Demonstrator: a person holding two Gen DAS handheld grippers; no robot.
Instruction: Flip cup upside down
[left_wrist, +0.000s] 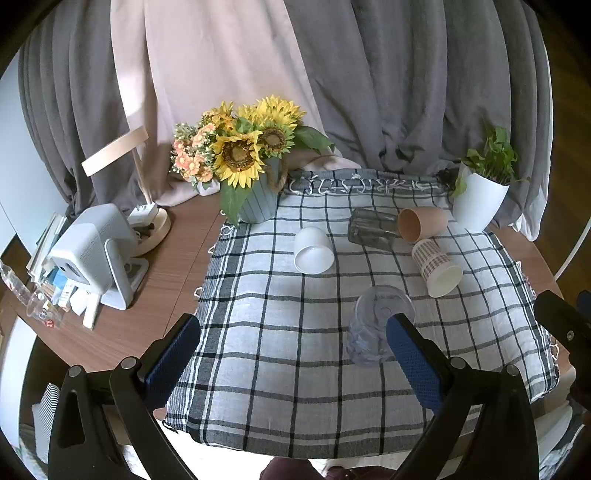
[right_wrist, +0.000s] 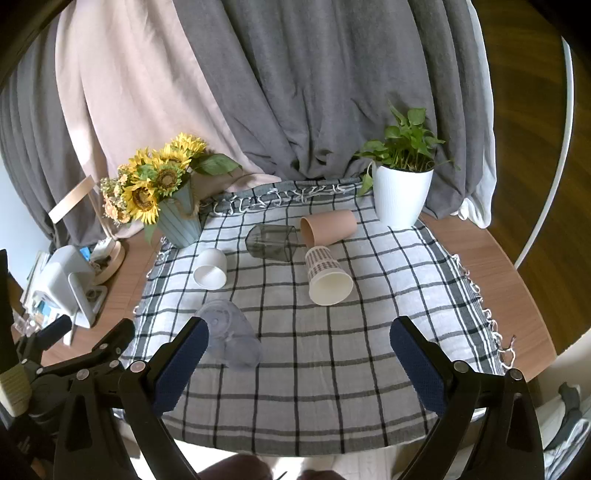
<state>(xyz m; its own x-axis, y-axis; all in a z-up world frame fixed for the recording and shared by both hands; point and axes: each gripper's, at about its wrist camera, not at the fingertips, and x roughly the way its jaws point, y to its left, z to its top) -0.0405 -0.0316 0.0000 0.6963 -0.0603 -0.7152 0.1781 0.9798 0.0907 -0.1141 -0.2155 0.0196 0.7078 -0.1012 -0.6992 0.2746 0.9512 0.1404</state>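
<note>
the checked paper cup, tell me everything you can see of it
The checked paper cup lies on its side on the plaid cloth, its open mouth turned toward the cameras and showing a plain cream inside with a rolled rim. Its outer wall carries a brown and grey check print. The narrow base points back toward the pink cup, very close to it; contact cannot be judged. It looks empty. Neither gripper touches it.

Woven checked grey-white cloth (right_wrist: 325, 354), matt; clear ribbed plastic cup (right_wrist: 231, 338), glossy; plaid-printed paper cup (right_wrist: 327, 275), matt; brown wood-grain tabletop (right_wrist: 517, 295), smooth.
</note>
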